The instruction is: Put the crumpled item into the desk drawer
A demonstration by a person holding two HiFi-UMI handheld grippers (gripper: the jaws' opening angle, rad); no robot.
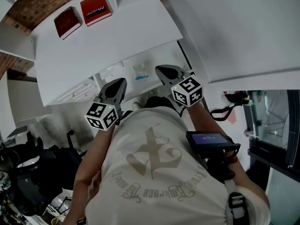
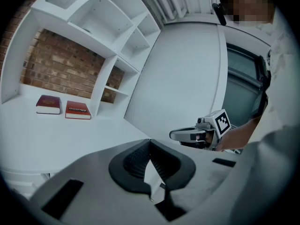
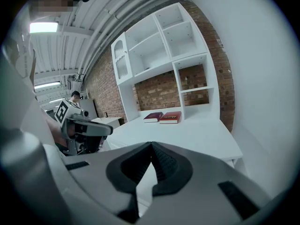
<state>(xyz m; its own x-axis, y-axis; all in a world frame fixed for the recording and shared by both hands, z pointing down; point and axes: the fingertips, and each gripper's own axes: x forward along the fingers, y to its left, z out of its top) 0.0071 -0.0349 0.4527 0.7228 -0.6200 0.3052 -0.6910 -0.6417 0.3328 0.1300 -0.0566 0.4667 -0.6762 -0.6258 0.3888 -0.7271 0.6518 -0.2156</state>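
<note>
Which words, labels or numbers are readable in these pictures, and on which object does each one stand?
"Mobilier", apparently: white letters on the right-hand red hardcover book.
Left-hand red hardcover book: nothing legible.
Ornate print on the person's white T-shirt: unreadable.
Small dark screen: too blurred.

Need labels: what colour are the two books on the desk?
The books are red, clearest in the head view.

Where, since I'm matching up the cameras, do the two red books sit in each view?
Head view: red books top left, by the brick wall.
Left gripper view: books at left edge, mid-height.
Right gripper view: books near centre.
Shared landmark: the brick wall behind them.
</note>
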